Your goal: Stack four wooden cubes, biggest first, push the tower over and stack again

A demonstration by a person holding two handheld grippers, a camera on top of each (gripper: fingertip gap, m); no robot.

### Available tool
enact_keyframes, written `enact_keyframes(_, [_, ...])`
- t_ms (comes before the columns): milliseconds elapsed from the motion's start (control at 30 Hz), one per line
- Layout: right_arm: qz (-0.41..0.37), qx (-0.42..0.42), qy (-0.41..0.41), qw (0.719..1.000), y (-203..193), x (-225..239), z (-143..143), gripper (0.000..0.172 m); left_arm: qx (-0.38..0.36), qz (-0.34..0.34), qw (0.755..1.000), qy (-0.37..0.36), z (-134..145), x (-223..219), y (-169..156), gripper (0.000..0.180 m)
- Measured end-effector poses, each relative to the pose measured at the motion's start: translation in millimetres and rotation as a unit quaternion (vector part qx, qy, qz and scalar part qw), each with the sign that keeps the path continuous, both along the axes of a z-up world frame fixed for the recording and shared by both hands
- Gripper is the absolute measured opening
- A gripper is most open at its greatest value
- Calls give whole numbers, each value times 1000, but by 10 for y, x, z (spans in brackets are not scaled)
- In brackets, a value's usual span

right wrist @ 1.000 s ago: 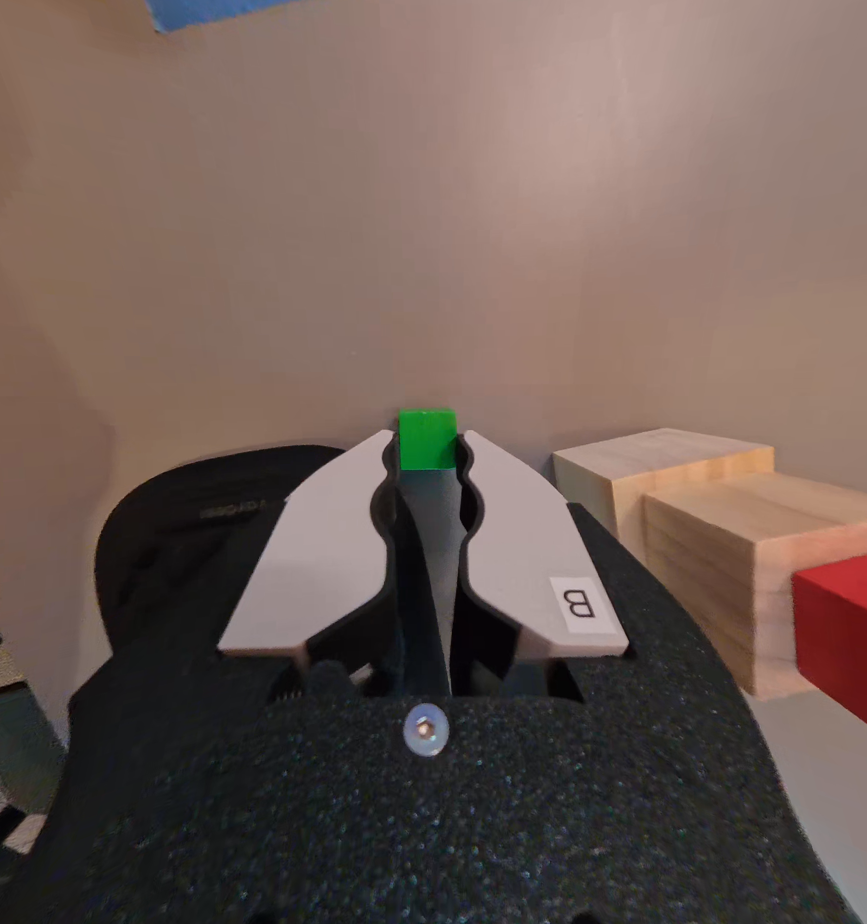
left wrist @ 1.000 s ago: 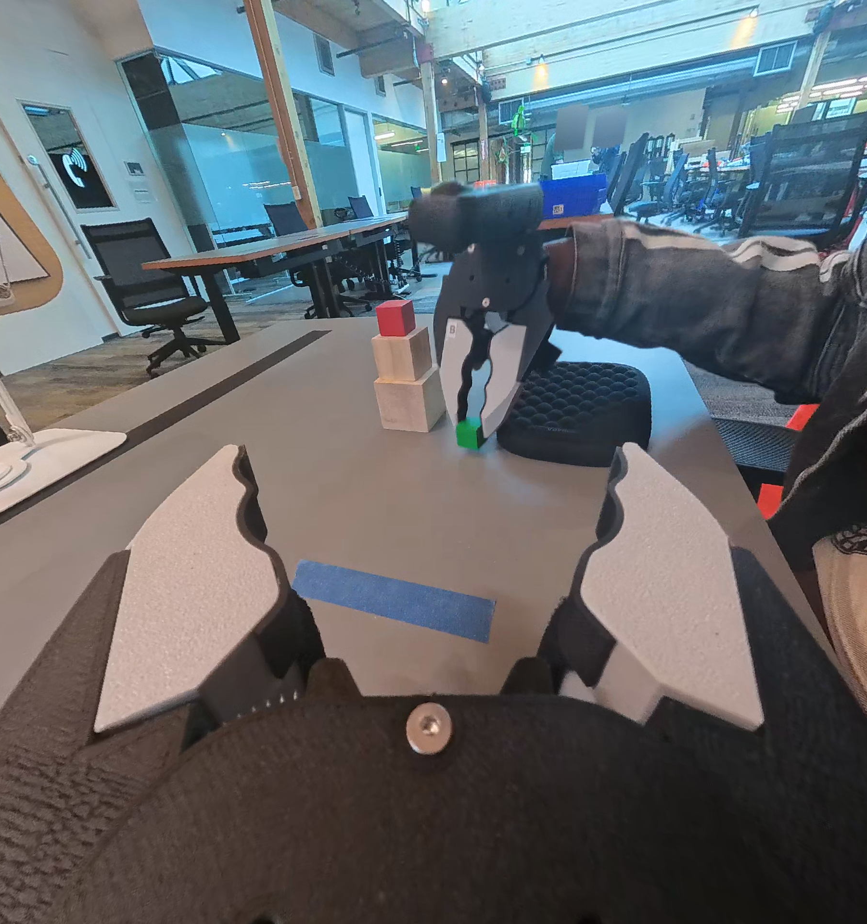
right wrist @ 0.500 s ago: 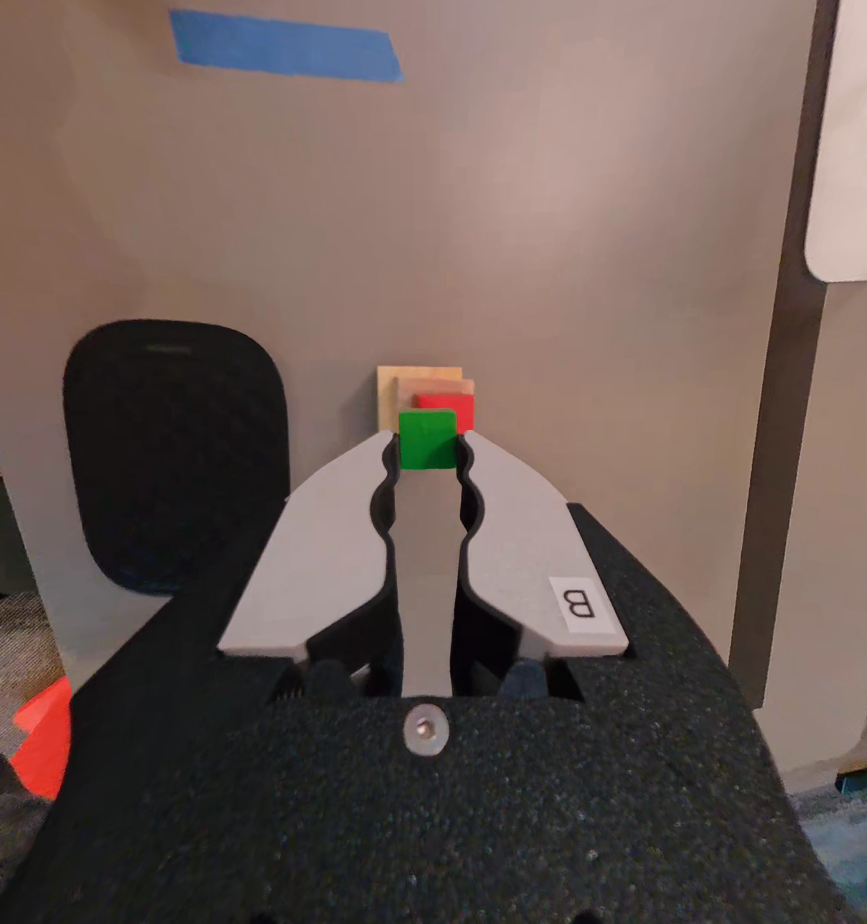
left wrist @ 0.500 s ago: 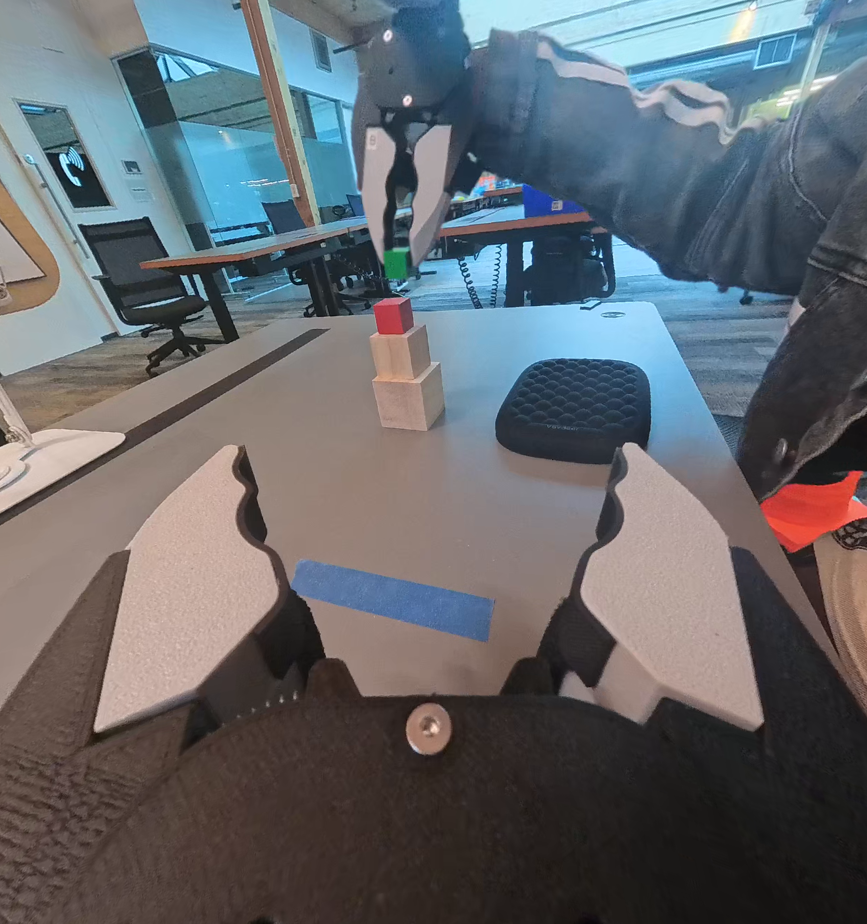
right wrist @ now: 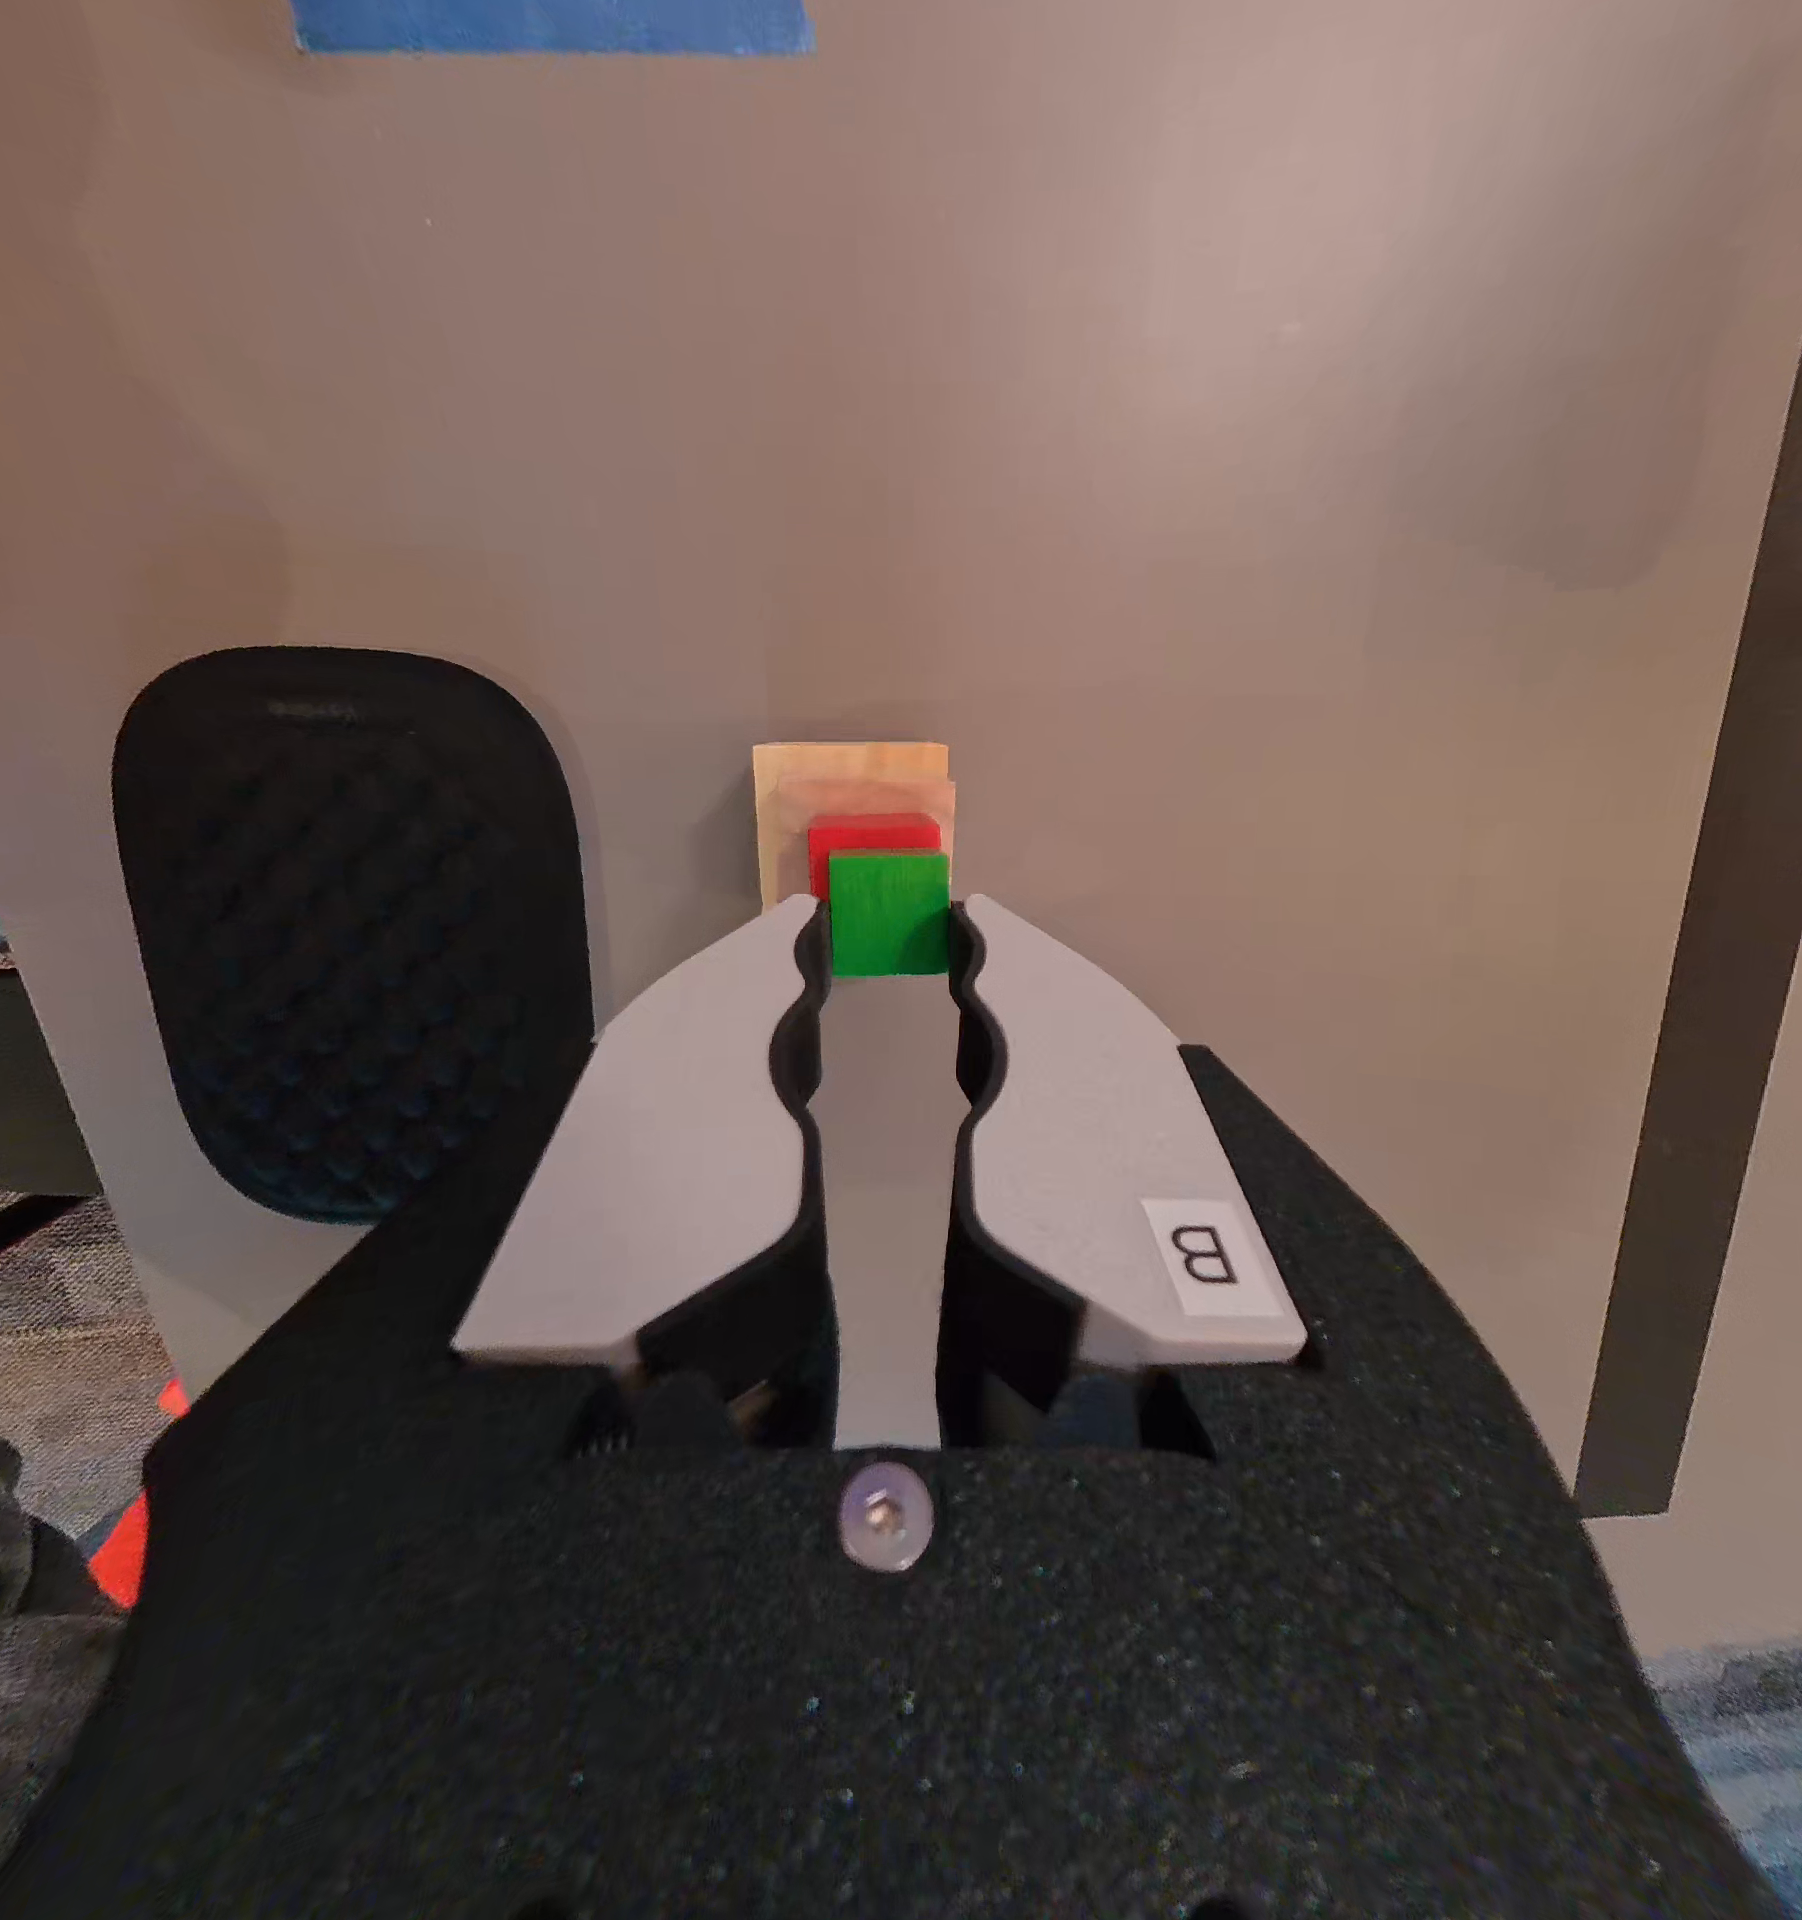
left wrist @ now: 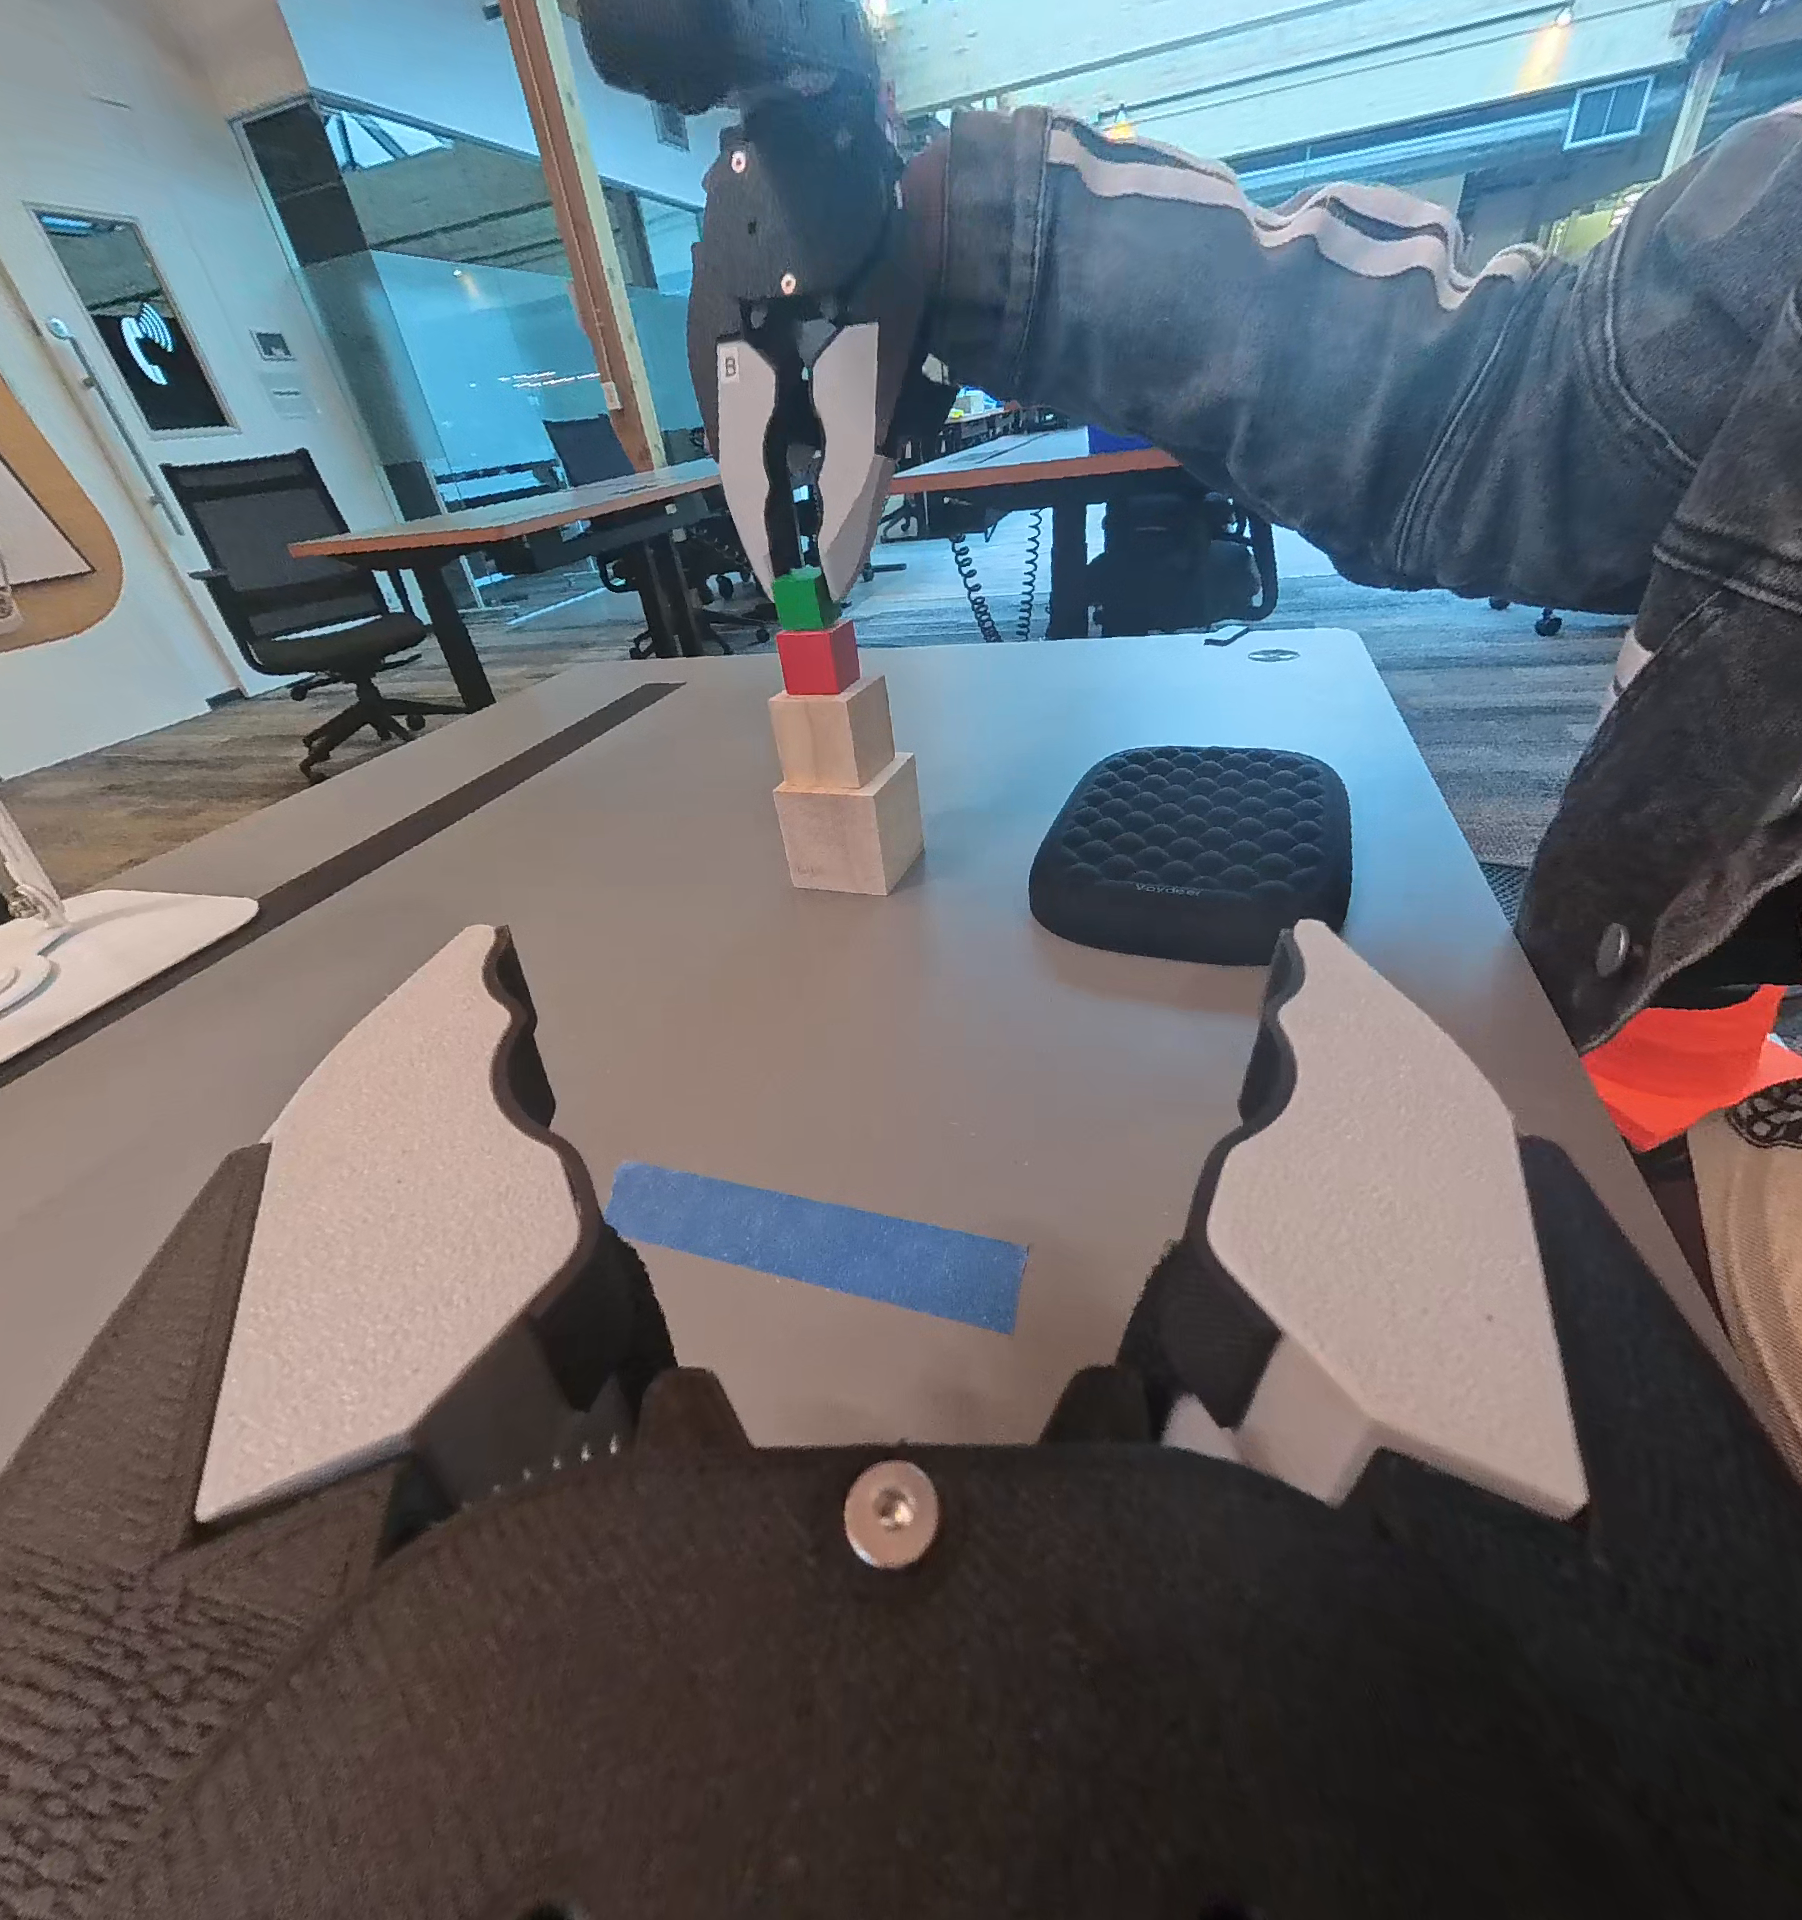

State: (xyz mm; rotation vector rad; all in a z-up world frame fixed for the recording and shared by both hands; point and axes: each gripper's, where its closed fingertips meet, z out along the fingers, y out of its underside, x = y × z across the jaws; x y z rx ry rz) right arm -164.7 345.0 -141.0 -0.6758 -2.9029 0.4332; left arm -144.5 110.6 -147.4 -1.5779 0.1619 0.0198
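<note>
Green cube point(left wrist: 802, 601) clenched in right fingers point(left wrist: 843, 488) atop tower; left fingers point(left wrist: 398, 1195) spread.

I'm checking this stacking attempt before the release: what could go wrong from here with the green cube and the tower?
1. From above, the green cube sits off-centre over the red cube, toward one edge; released like this it might tip off.
2. The right gripper clamps it right at the tower top, so opening or pulling away sideways could nudge the red cube.
3. The two plain wooden cubes are stepped, not flush, so a bump might topple the tower.
</note>
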Motion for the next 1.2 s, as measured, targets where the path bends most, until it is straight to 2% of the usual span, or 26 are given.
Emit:
enact_keyframes(133, [-3, -7, 0, 1000, 1, -3, -5, 22, 0, 0, 1000, 0, 1, -2, 2, 130])
enact_keyframes(367, [-33, -24, 31, 999, 83, 51, 75, 42, 1, 1, 1000, -1, 5, -5, 2, 130])
enact_keyframes(400, [-42, -27, 38, 998, 121, 79, 79, 41, 1, 1, 1000, -1, 5, -5, 2, 130])
enact_keyframes(433, [-50, -30, 42, 997, 164, 118, 71, 29, 1, 1, 1000, -1, 4, -6, 3, 130])
enact_keyframes(467, [-56, -35, 41, 997, 202, 166, 45, 6, 0, 1, 1000, -1, 4, -5, 3, 130])
enact_keyframes(500, [-59, -45, 39, 996, 222, 215, 4, 0, 0, 1, 1000, 0, 3, -3, 5, 130])
enact_keyframes(633, [-79, -59, 19, 995, 302, 363, -288, 0, -1, 2, 1000, 0, 0, -7, 7, 130])
enact_keyframes(833, [-108, -59, 30, 992, 362, 268, -615, 0, 1, 3, 1000, -3, 5, -16, 8, 130])
enact_keyframes(1200, [-58, -72, 44, 995, -21, 55, -540, 0, 1, 2, 1000, -1, 1, -9, 10, 130])
